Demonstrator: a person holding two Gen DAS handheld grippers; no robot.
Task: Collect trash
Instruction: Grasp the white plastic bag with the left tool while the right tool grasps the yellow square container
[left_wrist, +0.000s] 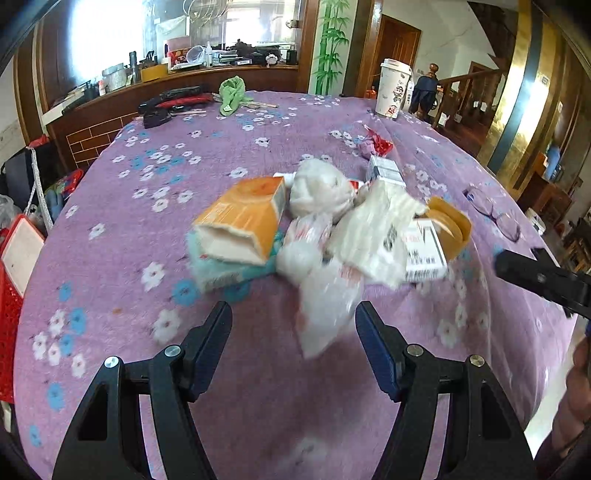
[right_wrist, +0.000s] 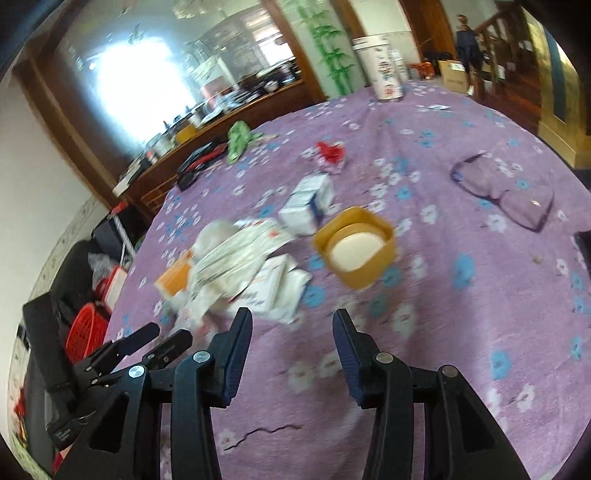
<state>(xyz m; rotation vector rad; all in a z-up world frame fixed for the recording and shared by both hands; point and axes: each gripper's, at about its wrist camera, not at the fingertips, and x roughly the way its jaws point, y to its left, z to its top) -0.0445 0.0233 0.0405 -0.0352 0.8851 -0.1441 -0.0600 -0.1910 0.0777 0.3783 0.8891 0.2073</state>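
Left claw (left_wrist: 293, 314): fingers apart, empty, above the purple flowered tabletop (left_wrist: 229, 144).
Right claw (right_wrist: 291, 321): fingers apart, empty.
Trash: heap of crumpled white paper wrappers (left_wrist: 325, 258), orange cardboard carton (left_wrist: 243, 218) and yellow square plastic lid (right_wrist: 354, 245), mid-tabletop, just beyond both claws.

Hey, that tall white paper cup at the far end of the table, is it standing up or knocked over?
Upright. The paper cup stands on its base on the purple tablecloth, its lid on top, in both wrist views.
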